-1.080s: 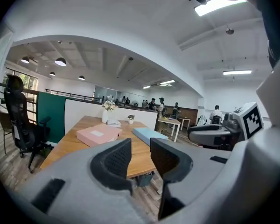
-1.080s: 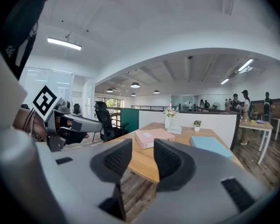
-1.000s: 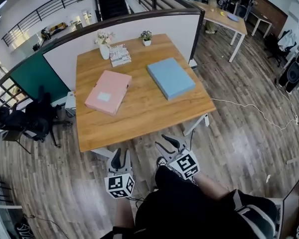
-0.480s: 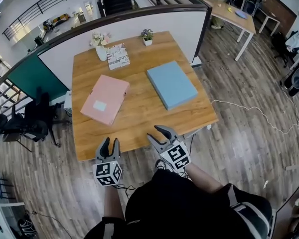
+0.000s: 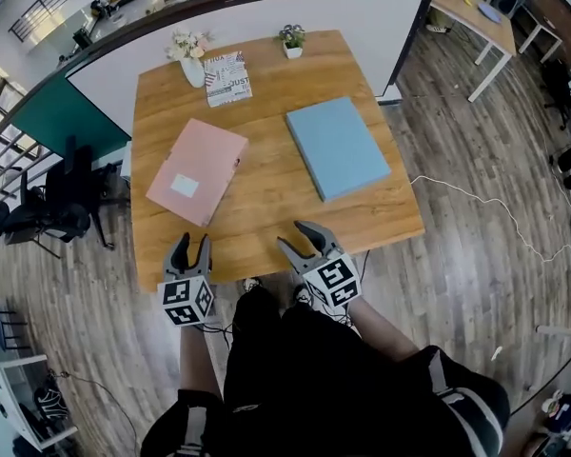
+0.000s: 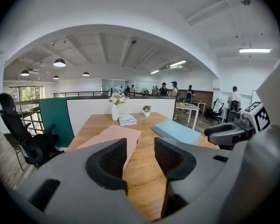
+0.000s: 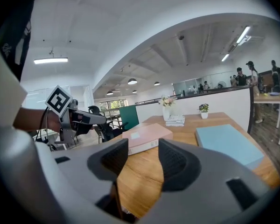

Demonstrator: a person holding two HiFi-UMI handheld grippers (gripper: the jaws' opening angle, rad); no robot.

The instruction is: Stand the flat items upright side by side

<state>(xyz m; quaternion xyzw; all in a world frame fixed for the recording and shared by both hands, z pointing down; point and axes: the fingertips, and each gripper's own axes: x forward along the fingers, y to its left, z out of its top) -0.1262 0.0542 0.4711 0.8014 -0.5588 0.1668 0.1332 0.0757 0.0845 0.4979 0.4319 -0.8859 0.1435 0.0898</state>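
Grey-bodied with black pads, the left gripper [image 5: 192, 243] sits in the lower left of the head view at the near edge of the table [image 5: 266, 228]. Its jaws stand moderately apart and have just been opening; only bare tabletop shows between them. The right gripper [image 5: 296, 236] is just right of centre at the same edge, angled toward the upper left. Its jaws are likewise parted about midway and have just been opening, with nothing between the pads. Neither touches a folder.

Farther in, the pink folder [image 5: 197, 170] lies flat on the left half of the table, turned so its long side runs diagonally. It is a thick slab with a pale rectangular label on its top face, and the right gripper view shows a lighter band along its side. The blue folder [image 5: 338, 147] lies flat on the right half, plain-topped and skewed the other way, well apart from the pink one.

At the far edge, toward the upper middle of the frame, stand a white vase [image 5: 191, 68] of flowers, a stack of booklets [image 5: 228, 77] just beside it, and a small potted plant [image 5: 292, 42] further right. A white partition [image 5: 266, 19] backs the table.
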